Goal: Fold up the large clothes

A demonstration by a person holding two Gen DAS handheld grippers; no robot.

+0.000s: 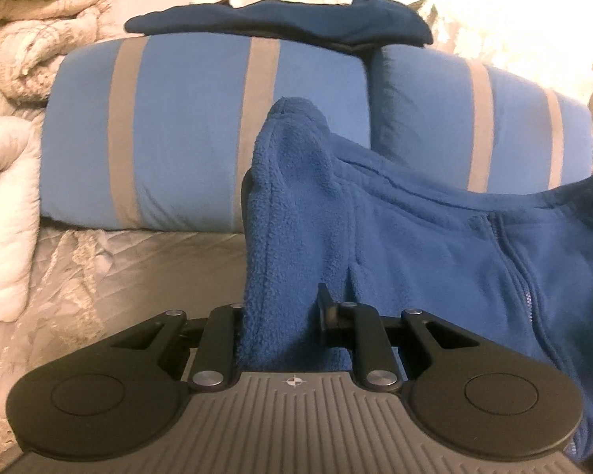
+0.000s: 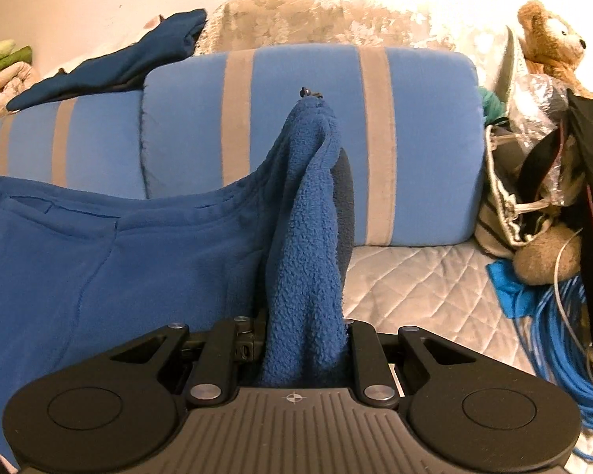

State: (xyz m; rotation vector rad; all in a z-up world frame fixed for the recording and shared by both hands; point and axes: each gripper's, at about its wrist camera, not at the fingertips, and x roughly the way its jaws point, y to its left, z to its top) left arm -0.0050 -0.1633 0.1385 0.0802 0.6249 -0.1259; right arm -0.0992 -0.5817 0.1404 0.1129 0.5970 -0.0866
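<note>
A blue fleece jacket (image 1: 435,245) with a front zipper hangs stretched between both grippers above the bed. My left gripper (image 1: 292,181) is shut on a bunched edge of the fleece, which wraps over its fingers and hides them. In the right wrist view the same jacket (image 2: 110,245) spreads to the left, and my right gripper (image 2: 316,181) is shut on another bunched edge of it; a small zipper pull shows at the top of that bunch. One dark finger (image 2: 344,197) peeks out behind the cloth.
Two blue pillows with grey stripes (image 1: 186,134) (image 2: 395,138) lie behind, with a dark navy garment (image 1: 280,19) on top. A crumpled beige quilt (image 1: 16,79) lies left. The quilted bedspread (image 2: 423,276), a teddy bear (image 2: 553,47), bags and blue cable (image 2: 561,335) sit right.
</note>
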